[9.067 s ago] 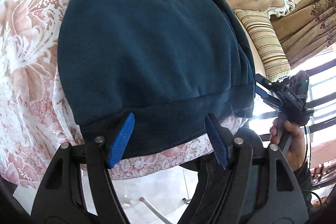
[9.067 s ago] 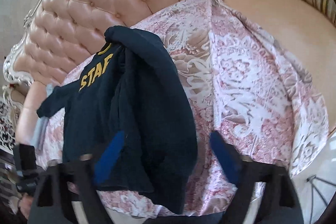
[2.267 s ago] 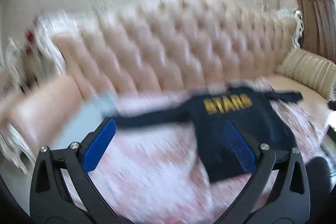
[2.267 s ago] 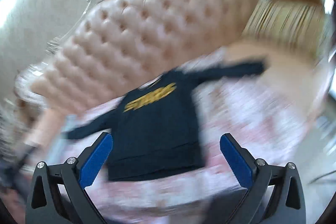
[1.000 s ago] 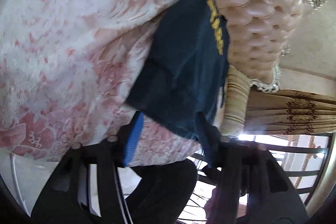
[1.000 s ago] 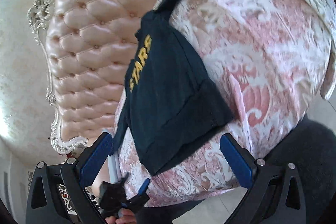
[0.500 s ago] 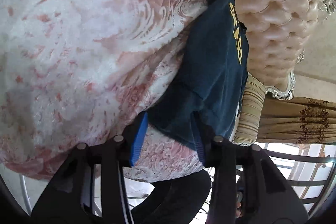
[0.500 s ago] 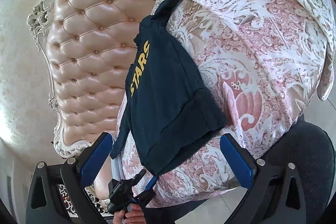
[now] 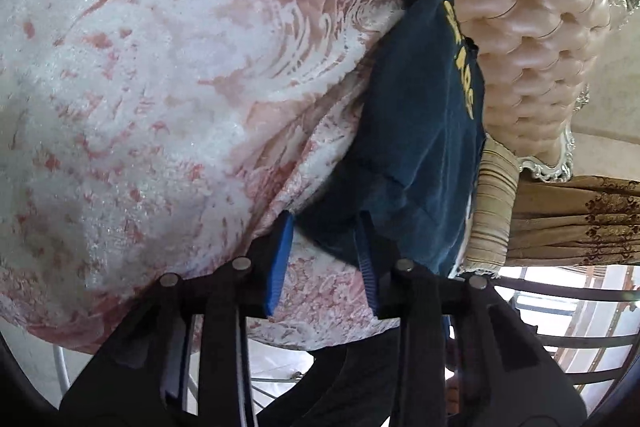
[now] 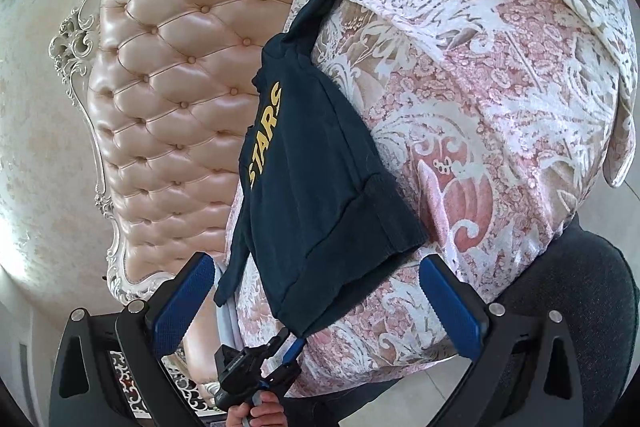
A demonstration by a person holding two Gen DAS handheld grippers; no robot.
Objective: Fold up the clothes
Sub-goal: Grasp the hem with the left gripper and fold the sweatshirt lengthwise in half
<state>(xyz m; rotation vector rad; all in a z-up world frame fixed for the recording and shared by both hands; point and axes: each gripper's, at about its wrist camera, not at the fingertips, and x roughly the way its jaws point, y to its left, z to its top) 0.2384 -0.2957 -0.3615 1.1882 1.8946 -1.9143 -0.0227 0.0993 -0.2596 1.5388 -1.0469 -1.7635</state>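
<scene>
A navy sweatshirt (image 10: 316, 163) with yellow "STARS" lettering lies flat on a pink and white patterned cover (image 10: 500, 99) on a sofa. It also shows in the left wrist view (image 9: 412, 131). My left gripper (image 9: 326, 261) has its blue pads on either side of the sweatshirt's lower hem corner, nearly closed on the cloth. The left gripper also appears in the right wrist view (image 10: 290, 345), at that corner. My right gripper (image 10: 316, 301) is open wide and empty, just short of the hem.
A tufted pink sofa back (image 10: 168, 91) with a carved white frame stands behind the sweatshirt. A striped cushion (image 9: 494, 211) and brown curtains (image 9: 580, 223) are at the sofa's end. Tiled floor lies below the cover's edge.
My left gripper has narrowed around the sweatshirt's hem corner over the last second. My right gripper has stayed open and edged slightly closer to the hem.
</scene>
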